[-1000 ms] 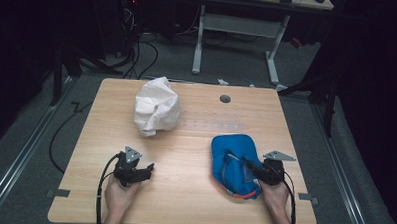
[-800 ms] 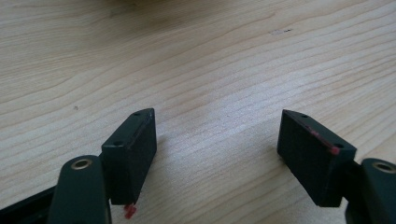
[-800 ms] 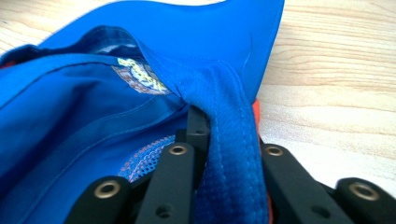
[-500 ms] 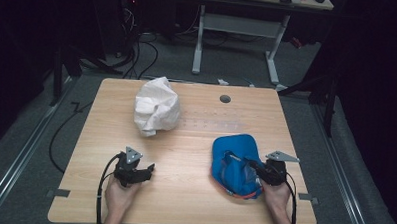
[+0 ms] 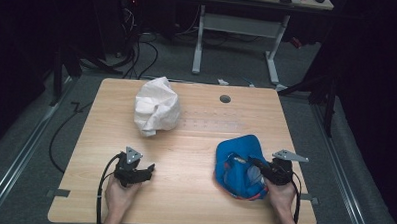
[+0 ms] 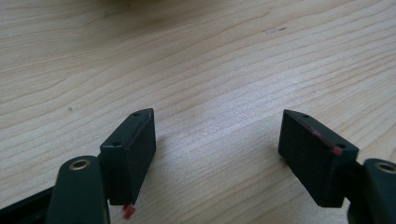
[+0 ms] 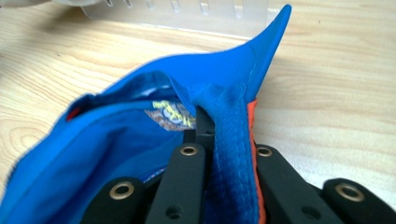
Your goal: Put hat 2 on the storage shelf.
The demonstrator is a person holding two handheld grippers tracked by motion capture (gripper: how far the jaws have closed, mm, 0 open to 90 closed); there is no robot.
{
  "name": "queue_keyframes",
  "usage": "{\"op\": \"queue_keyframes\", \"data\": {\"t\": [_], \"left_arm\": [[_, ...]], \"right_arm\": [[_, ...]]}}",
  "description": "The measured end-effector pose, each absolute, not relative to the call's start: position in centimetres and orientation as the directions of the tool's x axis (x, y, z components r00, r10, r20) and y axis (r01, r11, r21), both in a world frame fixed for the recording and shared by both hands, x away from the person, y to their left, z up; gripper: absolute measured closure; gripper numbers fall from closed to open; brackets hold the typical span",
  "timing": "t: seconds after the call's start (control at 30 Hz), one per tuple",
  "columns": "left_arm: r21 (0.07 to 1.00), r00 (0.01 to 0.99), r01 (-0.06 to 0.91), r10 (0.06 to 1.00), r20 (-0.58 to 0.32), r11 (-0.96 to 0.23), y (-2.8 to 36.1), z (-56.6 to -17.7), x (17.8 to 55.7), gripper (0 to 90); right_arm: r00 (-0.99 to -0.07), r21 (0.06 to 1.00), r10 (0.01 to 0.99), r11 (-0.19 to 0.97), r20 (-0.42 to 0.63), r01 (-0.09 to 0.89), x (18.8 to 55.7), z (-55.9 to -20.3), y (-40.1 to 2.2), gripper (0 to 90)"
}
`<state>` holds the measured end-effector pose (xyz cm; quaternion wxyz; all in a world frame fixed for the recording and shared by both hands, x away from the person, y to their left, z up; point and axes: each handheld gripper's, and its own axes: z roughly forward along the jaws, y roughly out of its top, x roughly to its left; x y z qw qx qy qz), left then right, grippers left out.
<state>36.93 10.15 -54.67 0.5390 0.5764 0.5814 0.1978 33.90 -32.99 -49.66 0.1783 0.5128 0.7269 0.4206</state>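
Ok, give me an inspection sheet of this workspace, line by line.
Surface: wooden table, round hole near the far edge.
Job's things: blue cap, inside showing, its edge pinched.
Clutter: crumpled white cloth at the far left.
Grippers: right claw shut on the blue cap; left claw open, over bare wood.
Cables: one trails from each claw; more lie on the floor beyond the table.
Surroundings: dark room, white-legged desk behind.

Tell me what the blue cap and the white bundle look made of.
Blue cap: woven fabric, matte, likely cotton; stitched seams and embroidery show where the right gripper pinches its edge. White bundle: soft crumpled cloth or thin sheet, folds visible; too far to tell which.
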Motion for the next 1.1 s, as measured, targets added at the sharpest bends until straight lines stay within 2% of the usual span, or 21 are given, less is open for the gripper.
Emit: {"op": "queue_keyframes", "data": {"t": [0.6,1.1], "left_arm": [[0.852,0.234,0.455,0.888,-0.396,0.26,9.9,-54.7,36.9,26.6],[0.867,0.289,0.443,0.879,-0.378,0.228,9.2,-54.3,36.5,26.5]], "right_arm": [[-0.459,0.81,0.875,0.153,0.156,0.566,34.2,-46.3,-32.4,88.5],[-0.502,0.816,0.85,0.172,0.159,0.551,34.8,-44.3,-31.8,88.5]]}}
